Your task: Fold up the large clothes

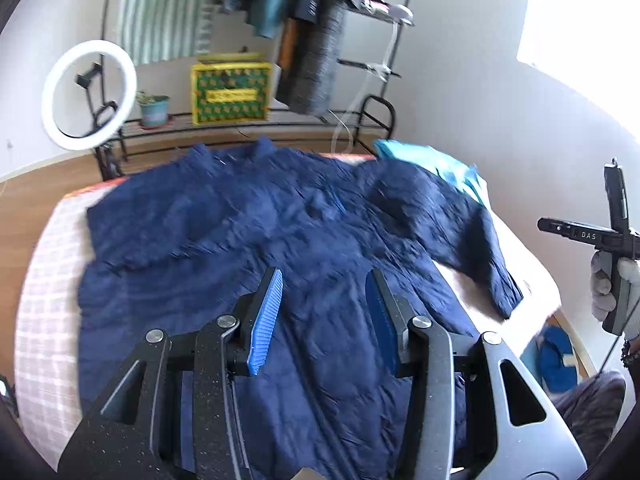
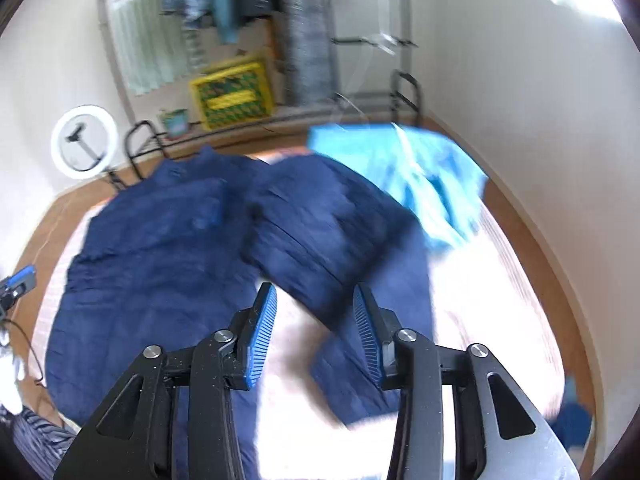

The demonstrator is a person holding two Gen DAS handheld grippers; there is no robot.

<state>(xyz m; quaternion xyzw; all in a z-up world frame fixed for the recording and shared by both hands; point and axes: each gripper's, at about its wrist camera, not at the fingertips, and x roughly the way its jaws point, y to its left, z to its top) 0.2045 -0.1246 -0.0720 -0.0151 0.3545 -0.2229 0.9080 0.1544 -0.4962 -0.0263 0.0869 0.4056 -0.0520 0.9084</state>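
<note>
A large navy blue garment [image 1: 248, 240] lies spread flat over the bed, with one long sleeve [image 1: 472, 240] stretched toward the right edge. In the right wrist view the garment [image 2: 160, 248] fills the left and the sleeve [image 2: 320, 232] lies across the middle, blurred. My left gripper [image 1: 324, 312] is open and empty above the garment's lower middle. My right gripper [image 2: 314, 324] is open and empty just above the sleeve's end. The right gripper's body also shows in the left wrist view [image 1: 616, 240], held by a gloved hand at the far right.
A light blue cloth [image 1: 432, 164] lies bunched at the bed's far right corner, also in the right wrist view [image 2: 420, 176]. The checked bed cover [image 1: 48, 280] shows on the left. A ring light [image 1: 90, 94], yellow crate [image 1: 230, 94] and clothes rack [image 1: 312, 32] stand behind.
</note>
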